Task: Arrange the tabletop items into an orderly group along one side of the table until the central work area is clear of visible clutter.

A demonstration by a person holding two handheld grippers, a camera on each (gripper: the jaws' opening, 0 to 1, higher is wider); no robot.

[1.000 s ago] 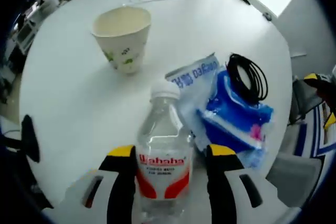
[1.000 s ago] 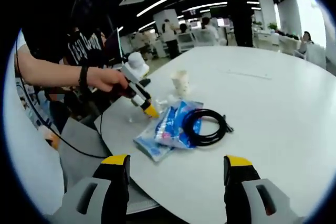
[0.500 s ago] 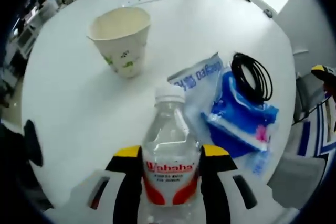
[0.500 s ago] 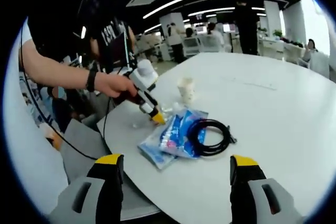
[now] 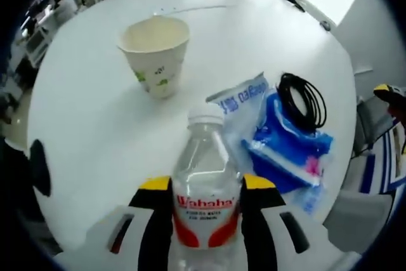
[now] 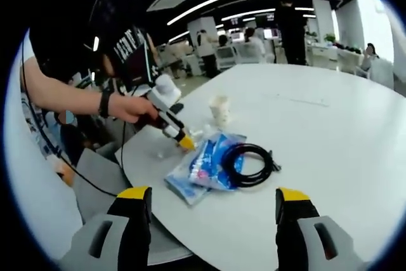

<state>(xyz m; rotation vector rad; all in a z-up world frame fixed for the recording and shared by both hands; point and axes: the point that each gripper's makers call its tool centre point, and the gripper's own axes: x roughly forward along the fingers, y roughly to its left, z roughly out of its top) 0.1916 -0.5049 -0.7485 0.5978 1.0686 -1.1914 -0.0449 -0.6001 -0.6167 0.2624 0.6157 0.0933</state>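
A clear water bottle (image 5: 206,176) with a red and white label stands upright between the yellow-tipped jaws of my left gripper (image 5: 207,184), which is shut on it. Beyond it on the white round table (image 5: 82,125) stand a paper cup (image 5: 155,55), blue and white packets (image 5: 279,141) and a coiled black cable (image 5: 303,96). In the right gripper view my right gripper (image 6: 212,193) hangs open off the table's near edge, apart from the packets (image 6: 203,166), the cable (image 6: 247,157) and the cup (image 6: 220,109). There a person's hand (image 6: 130,109) holds the left gripper (image 6: 174,134).
The table (image 6: 330,131) stretches wide and bare to the right of the group. A grey chair (image 6: 95,172) stands at the table's left edge below the hand. Desks and people fill the room behind.
The left jaws have closed on the bottle's label since a second ago and stay there. The right gripper remains open; its view has only shifted slightly.
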